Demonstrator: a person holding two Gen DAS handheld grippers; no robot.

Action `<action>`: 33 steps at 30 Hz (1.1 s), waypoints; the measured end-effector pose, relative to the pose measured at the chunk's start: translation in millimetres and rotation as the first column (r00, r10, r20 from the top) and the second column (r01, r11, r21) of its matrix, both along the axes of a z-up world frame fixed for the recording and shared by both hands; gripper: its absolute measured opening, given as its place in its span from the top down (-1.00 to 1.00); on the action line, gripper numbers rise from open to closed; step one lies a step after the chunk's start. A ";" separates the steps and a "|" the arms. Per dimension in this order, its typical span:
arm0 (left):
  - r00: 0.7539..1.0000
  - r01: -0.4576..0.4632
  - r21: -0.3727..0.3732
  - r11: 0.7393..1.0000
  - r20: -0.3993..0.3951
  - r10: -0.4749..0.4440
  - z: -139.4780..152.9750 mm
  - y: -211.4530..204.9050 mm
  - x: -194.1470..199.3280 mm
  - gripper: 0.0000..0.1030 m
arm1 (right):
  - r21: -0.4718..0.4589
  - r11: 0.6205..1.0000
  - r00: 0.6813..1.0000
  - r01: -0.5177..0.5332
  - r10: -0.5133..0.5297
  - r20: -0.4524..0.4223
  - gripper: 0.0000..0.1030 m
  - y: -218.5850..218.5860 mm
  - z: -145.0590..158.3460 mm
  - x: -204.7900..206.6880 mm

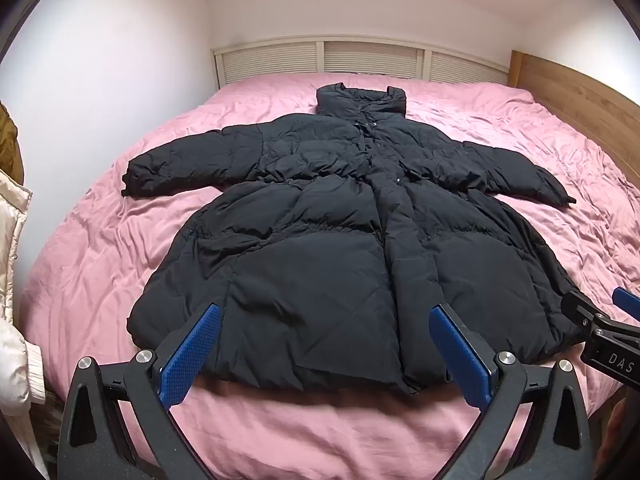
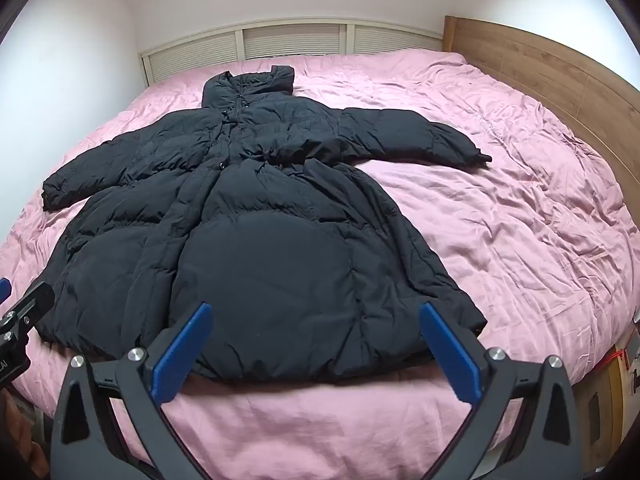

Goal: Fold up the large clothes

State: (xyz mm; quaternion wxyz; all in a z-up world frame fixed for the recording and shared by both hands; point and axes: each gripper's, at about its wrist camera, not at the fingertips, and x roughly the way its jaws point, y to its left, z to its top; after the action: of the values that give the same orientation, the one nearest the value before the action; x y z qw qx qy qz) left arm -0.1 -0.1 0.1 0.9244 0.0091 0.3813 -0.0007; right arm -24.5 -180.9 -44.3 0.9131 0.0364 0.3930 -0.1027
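Left gripper [image 1: 325,316] spread wide, gripping nothing, poised over coat hem. Right gripper [image 2: 316,314] likewise released, empty, beside it. Black puffer coat [image 1: 320,216] flat ahead, front up, sleeves out sideways, collar far. Pink duvet [image 1: 100,248] bare either side. Wooden headboard [image 2: 560,68] bounds right; white wall [image 1: 100,60] left.

Black coat [image 1: 320,240] on plain pink duvet [image 1: 100,248]

Coat [image 1: 320,216] spread flat on the bed [image 1: 100,248]

Collar toward the headboard [image 1: 360,60], sleeves out to both sides, hem nearest the left tool [image 1: 324,316] and right tool [image 2: 316,312].
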 end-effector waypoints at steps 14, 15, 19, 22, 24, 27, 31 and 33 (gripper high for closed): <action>1.000 -0.002 0.007 1.000 0.010 0.002 2.3 -0.8 -3.5 -0.98 | 0.011 1.000 1.000 -0.004 0.004 0.006 -1.00 0.0 0.5 -1.0; 1.000 -0.004 0.005 1.000 0.008 0.004 3.3 -2.4 -3.1 -0.98 | 0.011 1.000 1.000 -0.004 0.004 0.007 -1.00 0.0 0.6 -1.1; 1.000 -0.011 -0.001 1.000 -0.001 0.011 2.6 4.8 -2.5 -0.98 | 0.013 1.000 1.000 -0.004 0.004 0.006 -1.00 -3.3 2.9 -3.9; 1.000 -0.013 0.000 1.000 0.000 0.013 3.1 4.7 -2.6 -0.98 | 0.011 1.000 1.000 -0.005 0.005 0.003 -1.00 -1.3 4.0 -3.2; 1.000 -0.013 0.003 1.000 0.000 0.013 3.1 4.7 -2.3 -0.98 | 0.015 1.000 1.000 -0.004 0.003 0.006 -1.00 -1.8 3.4 -4.3; 1.000 -0.012 0.000 1.000 -0.002 0.012 3.1 4.9 -1.9 -0.98 | 0.013 1.000 1.000 -0.004 0.004 0.004 -1.00 -1.8 0.9 -2.6; 1.000 -0.013 0.002 1.000 -0.002 0.013 2.6 4.6 -2.1 -0.98 | 0.010 1.000 1.000 -0.003 0.003 0.001 -1.00 4.7 -1.2 -2.6; 1.000 -0.012 0.001 1.000 -0.003 0.012 2.3 4.9 -1.7 -0.98 | 0.010 1.000 1.000 -0.002 0.002 0.002 -1.00 5.3 -2.3 -2.6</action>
State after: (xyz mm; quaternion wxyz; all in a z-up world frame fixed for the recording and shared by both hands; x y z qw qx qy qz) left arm -1.8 4.8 2.4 0.9237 0.0071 0.3829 0.0051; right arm -27.1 -175.5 -46.6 0.9134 0.0409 0.3925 -0.0999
